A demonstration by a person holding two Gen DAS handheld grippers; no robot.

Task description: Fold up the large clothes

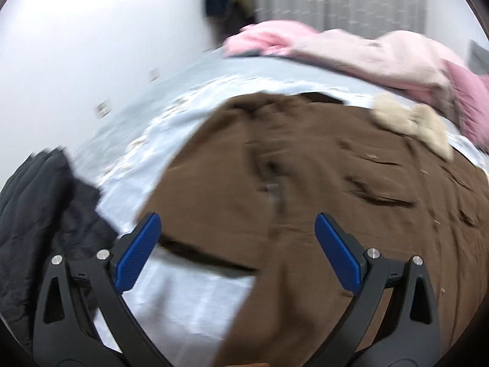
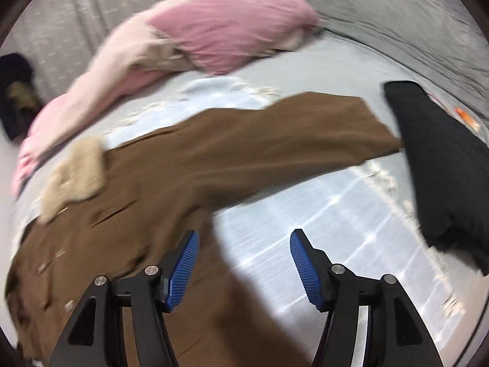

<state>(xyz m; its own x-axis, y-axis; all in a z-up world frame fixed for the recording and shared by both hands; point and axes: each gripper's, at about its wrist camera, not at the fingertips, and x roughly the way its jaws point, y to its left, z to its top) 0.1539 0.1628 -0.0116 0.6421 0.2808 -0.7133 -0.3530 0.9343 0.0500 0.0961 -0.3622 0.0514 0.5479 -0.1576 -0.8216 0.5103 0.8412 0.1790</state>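
Looking through your left wrist camera, your left gripper (image 1: 237, 224) hangs with its 2 blue pads (image 1: 139, 250) spread wide and nothing between them. Below it lies the brown garment (image 1: 275, 168), spread across the pale blue bedsheet (image 1: 183, 290), filling most of the middle and right of this view. A beige furry piece (image 1: 412, 122) sits on the garment's far right edge. A crumpled black garment (image 1: 45, 208) rests on the sheet at the left, just beside the brown one but apart from it. Pink bedding (image 1: 351, 52) is heaped along the far side of the bed. Everything here is motion-blurred.

Over to your right wrist camera: your right gripper (image 2: 244, 243) is also wide open and holds nothing. Its left pad (image 2: 181, 272) is over the brown garment (image 2: 183, 168), its right pad over bare bedsheet (image 2: 321, 214). 1 long brown sleeve (image 2: 290, 122) stretches toward the right, its end reaching a black cloth (image 2: 443, 168). The beige furry piece (image 2: 76, 171) lies at the garment's left, and the pink bedding (image 2: 214, 36) sits beyond it.
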